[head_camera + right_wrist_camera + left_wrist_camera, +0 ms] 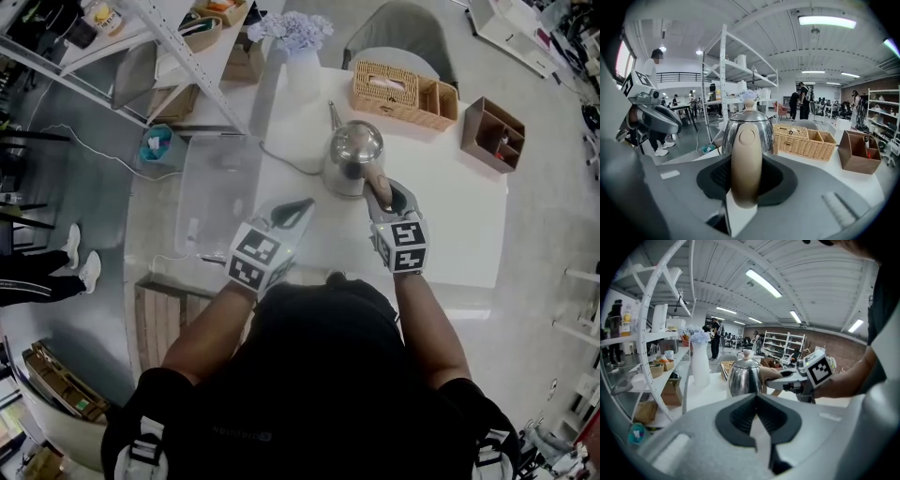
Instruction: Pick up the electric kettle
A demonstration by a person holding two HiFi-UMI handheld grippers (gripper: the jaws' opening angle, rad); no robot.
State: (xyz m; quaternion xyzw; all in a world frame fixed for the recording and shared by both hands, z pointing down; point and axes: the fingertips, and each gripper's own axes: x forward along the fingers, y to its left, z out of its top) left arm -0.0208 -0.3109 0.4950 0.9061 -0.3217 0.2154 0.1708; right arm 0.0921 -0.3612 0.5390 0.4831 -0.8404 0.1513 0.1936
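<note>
The steel electric kettle (352, 150) stands on the white table (459, 225), its tan handle (380, 190) turned toward me. My right gripper (384, 195) is shut on that handle. In the right gripper view the handle (746, 159) fills the gap between the dark pads, with the kettle body (757, 126) behind it. My left gripper (298, 208) hovers over the table left of the kettle, its tips together and nothing in them. The left gripper view shows the kettle (743, 378) ahead, beyond the left gripper (756, 401), and the right gripper (787, 380) on the handle.
A wicker basket (403, 94) and a brown box (492, 131) sit at the table's far side. A white vase of flowers (302, 56) stands behind the kettle. A clear plastic bin (217, 192) and a metal shelf rack (178, 47) lie to the left. A cord (291, 161) runs to the kettle.
</note>
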